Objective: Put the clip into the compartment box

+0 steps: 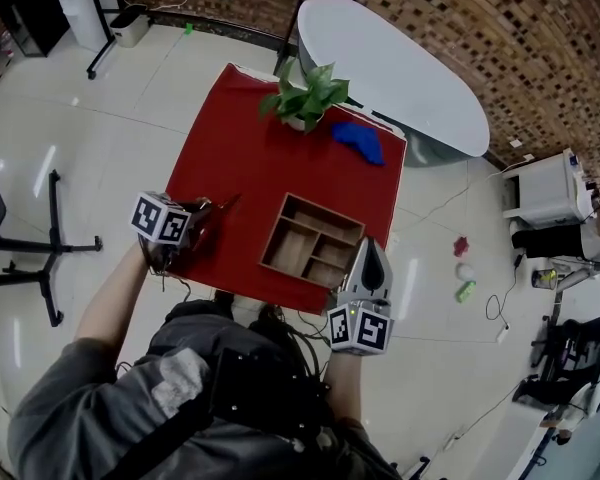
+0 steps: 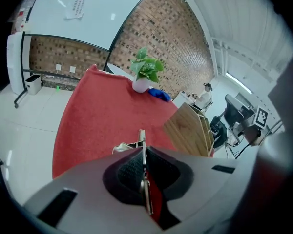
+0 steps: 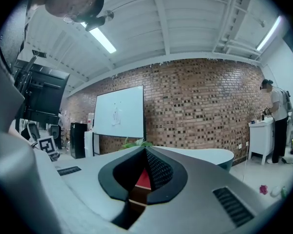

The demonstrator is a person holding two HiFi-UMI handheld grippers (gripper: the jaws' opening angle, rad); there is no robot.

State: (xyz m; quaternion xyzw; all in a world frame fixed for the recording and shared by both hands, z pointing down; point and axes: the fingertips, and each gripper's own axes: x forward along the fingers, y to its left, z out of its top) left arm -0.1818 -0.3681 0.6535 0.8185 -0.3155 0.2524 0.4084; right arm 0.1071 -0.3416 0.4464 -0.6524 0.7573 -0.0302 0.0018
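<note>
**Clip** (image 2: pixel 142 139): one. It is a thin metal piece seen edge-on at lower centre of the left gripper view, and its end pokes out past the fingertips.
- Handling (judged): light, stiff and smooth, so likely to slip or swivel.
- Best hold (judged): across its flat faces and well back from the end, since the thin edge offers nothing to press on.
- Position: over the red table, apart from the box.

**Count, largest first**
- White oval table (image 1: pixel 400 68): one, upper right of the head view.
- Red table (image 1: pixel 230 138): one, centre.
- Compartment box (image 1: pixel 274 232): one. It is wooden and open-topped, just right of centre. It has several divisions, but the exact number is not clear, and no clip shows inside.
- Potted plant (image 1: pixel 305 96): one, at the top edge of the red table.
- Grippers: two.
  - Left gripper (image 2: pixel 143 155): its fingers (image 2: pixel 129 172) are clamped on the clip.
  - Right gripper (image 3: pixel 146 152): its fingers (image 3: pixel 158 169) are together with nothing between them. It sits at the box's lower right corner in the head view.
- Blue soft item (image 1: pixel 360 140): one, right of the plant.
</note>
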